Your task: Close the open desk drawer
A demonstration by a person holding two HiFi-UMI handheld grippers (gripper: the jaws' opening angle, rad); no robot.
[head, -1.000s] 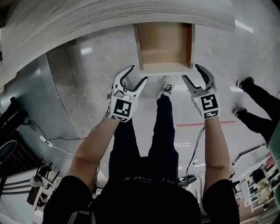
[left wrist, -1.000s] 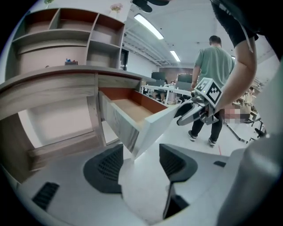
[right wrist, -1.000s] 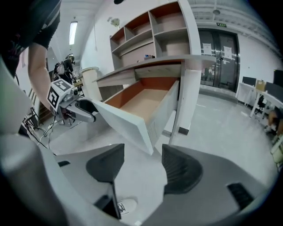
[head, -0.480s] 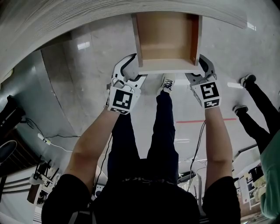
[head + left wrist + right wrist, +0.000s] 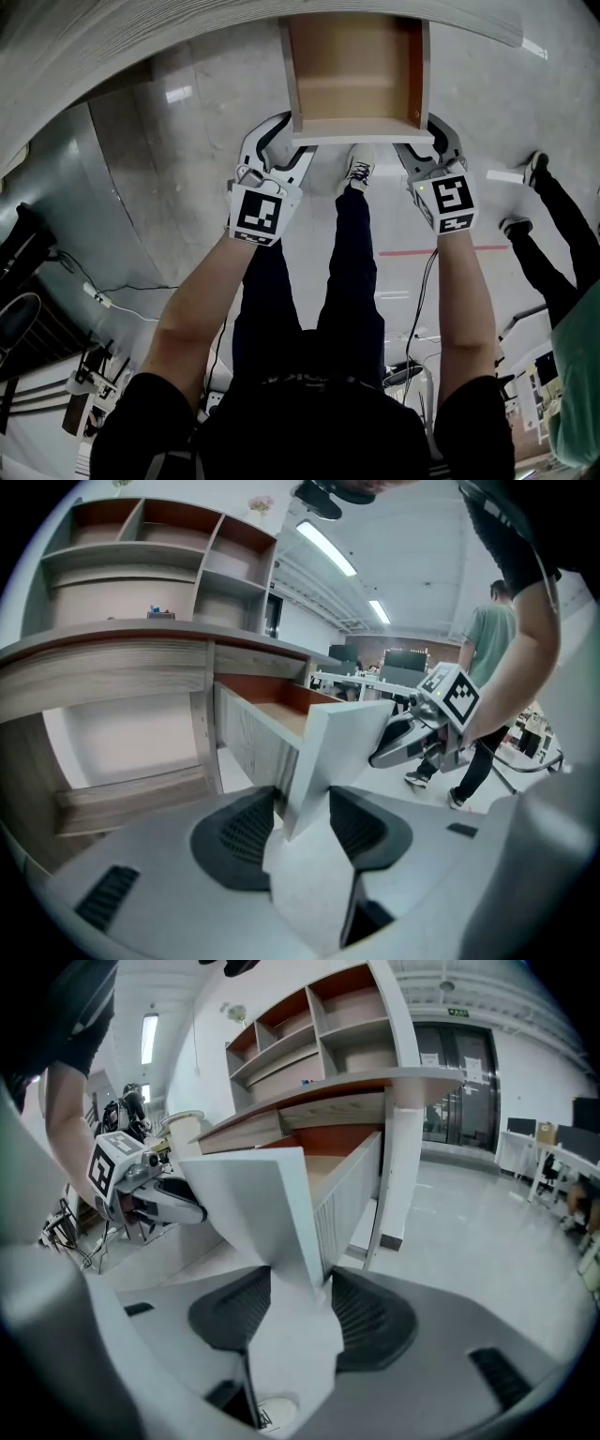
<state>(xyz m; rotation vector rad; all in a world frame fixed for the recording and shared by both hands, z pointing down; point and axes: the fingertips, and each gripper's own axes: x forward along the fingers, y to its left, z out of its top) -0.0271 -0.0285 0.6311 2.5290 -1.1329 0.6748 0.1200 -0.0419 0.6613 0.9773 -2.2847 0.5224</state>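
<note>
Overhead, the open drawer (image 5: 356, 89) is seen pulled out from under the desk (image 5: 187, 37), with the left gripper (image 5: 294, 141) and right gripper (image 5: 418, 137) set at its front corners. Only in the gripper views is the grip shown: the white drawer front (image 5: 342, 738) is pinched between each pair of pads, the jaws having just been closing. Shelves (image 5: 150, 536) above the desk are shown there too.

drawer front (image 5: 361, 137): plain white
drawer inside (image 5: 352, 56): tan-brown
desk top (image 5: 141, 37): pale wood, fine grey grain lines
left gripper (image 5: 292, 141), right gripper (image 5: 419, 137): white shells, black ribbed pads
marker cubes (image 5: 256, 214): black squares on white
floor (image 5: 187, 187): glossy grey, one red line
</note>
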